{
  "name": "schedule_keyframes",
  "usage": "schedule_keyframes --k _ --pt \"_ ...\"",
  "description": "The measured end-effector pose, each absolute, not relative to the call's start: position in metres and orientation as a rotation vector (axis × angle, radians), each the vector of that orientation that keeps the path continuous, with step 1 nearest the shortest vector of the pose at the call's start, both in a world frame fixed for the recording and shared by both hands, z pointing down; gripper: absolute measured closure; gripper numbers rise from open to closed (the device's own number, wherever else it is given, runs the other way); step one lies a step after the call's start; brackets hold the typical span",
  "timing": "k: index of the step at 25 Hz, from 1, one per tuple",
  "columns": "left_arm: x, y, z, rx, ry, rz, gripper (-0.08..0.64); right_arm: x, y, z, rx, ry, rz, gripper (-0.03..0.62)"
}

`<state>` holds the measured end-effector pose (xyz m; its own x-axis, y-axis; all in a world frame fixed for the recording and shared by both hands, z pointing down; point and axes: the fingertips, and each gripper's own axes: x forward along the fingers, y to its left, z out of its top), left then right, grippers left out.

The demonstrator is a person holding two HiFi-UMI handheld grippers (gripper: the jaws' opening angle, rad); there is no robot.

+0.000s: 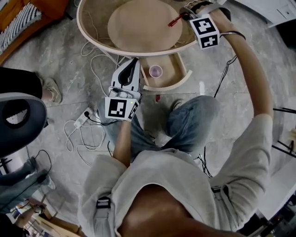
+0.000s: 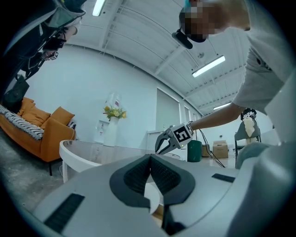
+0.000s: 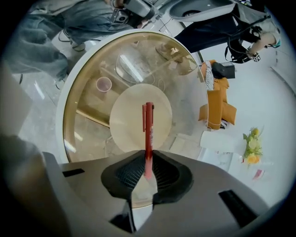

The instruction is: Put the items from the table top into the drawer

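Note:
A red pen (image 1: 175, 21) lies slanted at the right side of the round glass table top (image 1: 88, 32), and my right gripper (image 1: 184, 16) is shut on its end. In the right gripper view the pen (image 3: 148, 134) runs straight out from between the pads, with the gripper (image 3: 147, 173) above the table (image 3: 62, 115). Under the table's near edge the wooden drawer (image 1: 182, 78) stands pulled out, with a pink cup (image 1: 155, 71) in it. My left gripper (image 1: 135, 60) sits just left of the drawer, shut and holding nothing. The left gripper view (image 2: 150, 159) looks level across the table.
White cables and a power strip (image 1: 83, 118) lie on the stone floor left of my knees. Someone's shoe (image 1: 51, 88) and a dark chair (image 1: 18, 115) are at the left. An orange sofa (image 1: 18, 14) stands at the far left corner.

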<state>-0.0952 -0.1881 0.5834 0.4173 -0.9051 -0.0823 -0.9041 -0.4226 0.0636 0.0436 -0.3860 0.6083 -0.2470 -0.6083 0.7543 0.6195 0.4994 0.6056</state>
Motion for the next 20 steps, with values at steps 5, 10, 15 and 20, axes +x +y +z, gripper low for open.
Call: schedule_keyframes --k 5,10,15,20 --pt "-0.098 -0.188 0.584 2.632 -1.697 -0.154 0.545 0.043 -0.389 0.61 0.038 -1.479 -1.118 0.531" --pt "-0.097 -0.189 0.586 2.634 -1.698 -0.153 0.545 0.046 -0.39 0.612 0.089 -1.517 -1.128 0.532" --pt "-0.095 -0.19 0.587 2.635 -1.677 -0.161 0.545 0.05 -0.394 0.605 0.159 -1.537 -1.133 0.532" --pt "-0.093 -0.191 0.588 2.638 -1.664 -0.166 0.545 0.061 -0.39 0.588 0.242 -1.574 -1.131 0.532"
